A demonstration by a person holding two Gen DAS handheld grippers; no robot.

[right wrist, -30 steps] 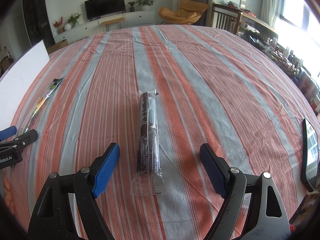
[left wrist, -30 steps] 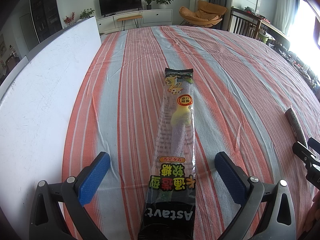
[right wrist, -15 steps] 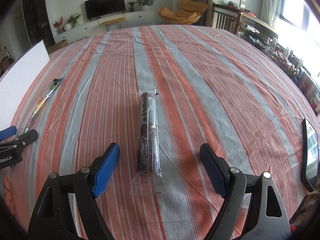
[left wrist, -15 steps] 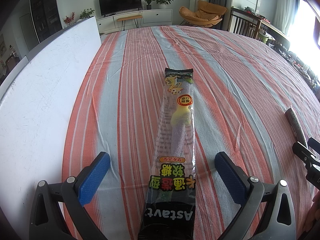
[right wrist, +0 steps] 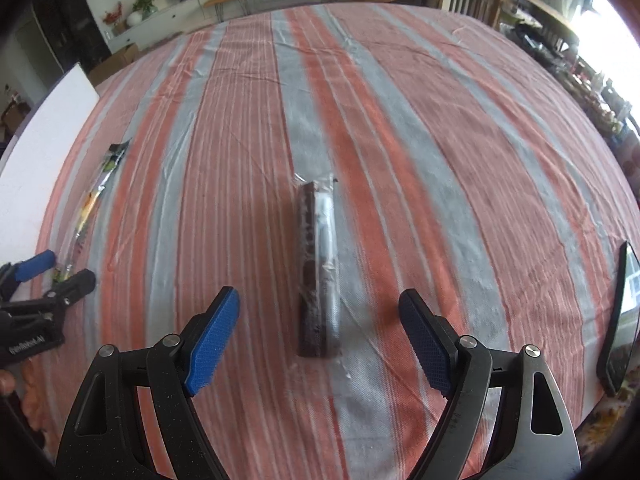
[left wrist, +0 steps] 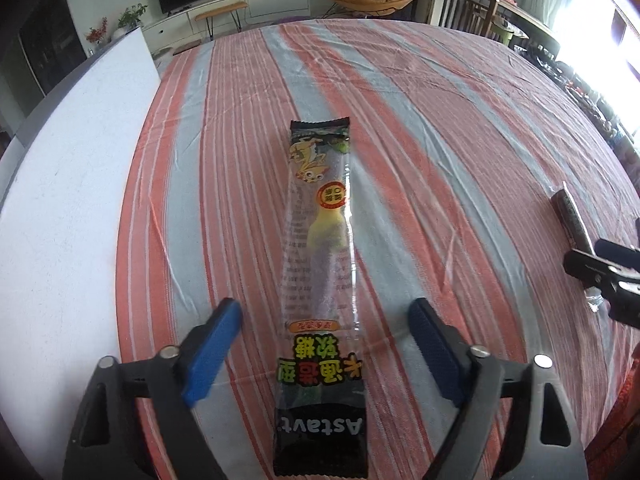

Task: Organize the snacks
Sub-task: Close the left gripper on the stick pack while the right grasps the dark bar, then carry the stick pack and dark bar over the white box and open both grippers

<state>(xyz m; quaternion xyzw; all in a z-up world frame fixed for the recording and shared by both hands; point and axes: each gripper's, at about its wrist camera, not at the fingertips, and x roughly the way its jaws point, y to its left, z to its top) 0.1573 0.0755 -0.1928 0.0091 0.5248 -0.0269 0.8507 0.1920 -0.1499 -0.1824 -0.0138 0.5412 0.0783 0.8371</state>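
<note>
Near the table's left edge, the left claw (left wrist: 322,344) is closing around the candy packet (left wrist: 320,264), pads not yet touching; keep it centred. The right claw (right wrist: 320,336) gapes over the cookie pack (right wrist: 319,268).

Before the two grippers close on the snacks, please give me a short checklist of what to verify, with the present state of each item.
1. Candy packet lies between the fingers of the left gripper: ok.
2. Left pads touch the packet: not ok; the jaws are closing, with gaps on both sides.
3. Dark cookie roll is centred in the right gripper: ok.
4. Right jaws wide enough for the roll: ok, open, pads apart from it.
5. Both snacks lie flat on the striped cloth: ok.
6. Grippers apart from each other: ok.
</note>
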